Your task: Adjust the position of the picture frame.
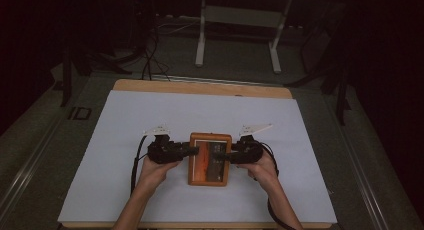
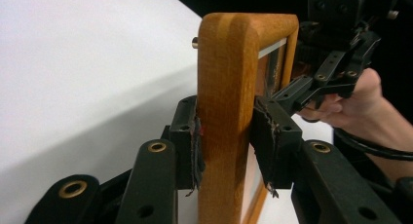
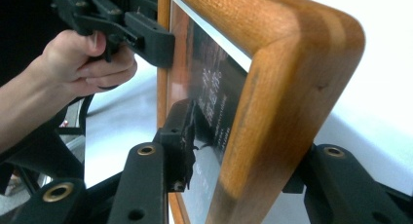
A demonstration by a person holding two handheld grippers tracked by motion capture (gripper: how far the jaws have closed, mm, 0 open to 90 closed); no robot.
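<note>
Frame (image 1: 210,159) of wood sits between both claws, left claw (image 1: 192,151) and right claw (image 1: 223,154) each clamped on an edge.

Bare white table sheet (image 1: 150,190) surrounds the wooden frame (image 1: 210,159) (both side rails clamped).

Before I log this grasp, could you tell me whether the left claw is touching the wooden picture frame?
Touching. In the left gripper view, the left claw has both pads pressed against the edge of the wooden picture frame, one on each face, no gap visible.
</note>
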